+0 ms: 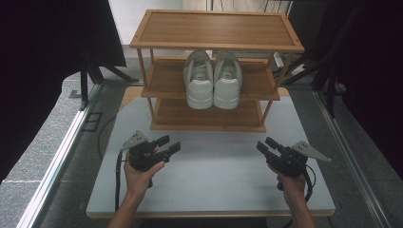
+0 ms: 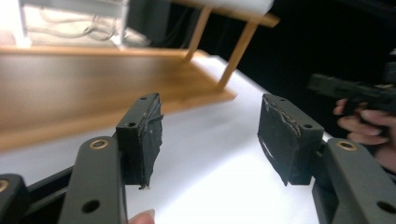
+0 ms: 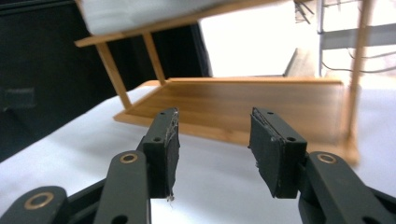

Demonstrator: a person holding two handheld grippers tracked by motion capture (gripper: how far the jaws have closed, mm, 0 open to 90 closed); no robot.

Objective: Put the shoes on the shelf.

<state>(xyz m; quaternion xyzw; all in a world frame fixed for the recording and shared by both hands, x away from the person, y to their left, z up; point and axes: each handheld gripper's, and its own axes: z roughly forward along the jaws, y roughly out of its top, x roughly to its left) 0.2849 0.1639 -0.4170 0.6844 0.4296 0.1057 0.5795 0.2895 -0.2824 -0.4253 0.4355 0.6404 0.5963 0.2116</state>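
From the high view, the person's two forearms came in from the bottom edge, each hand wrapped around a gripper handle above the white table (image 1: 214, 175). The left gripper (image 1: 169, 144) sat at the left of the table, tilted so that its jaws aimed up and to the right, toward the wooden shoe rack (image 1: 216, 33). The right gripper (image 1: 267, 144) mirrored it on the other side, jaws aimed up and to the left. Both stood parted with nothing between them, well apart from each other and short of the rack. A pair of white shoes (image 1: 212, 78) rested side by side on the rack's middle shelf, heels facing the person, touching each other, centred on the shelf. They looked clean and plain white.

In the left gripper view, the left gripper (image 2: 210, 135) held its jaws wide apart over the bare table, its black pads (image 2: 150, 140) worn and ragged at the edges. The rack's bottom shelf lay ahead, and the other hand showed at the right edge.

In the right gripper view, the right gripper (image 3: 214, 144) was likewise released and empty, facing the rack's bottom shelf.
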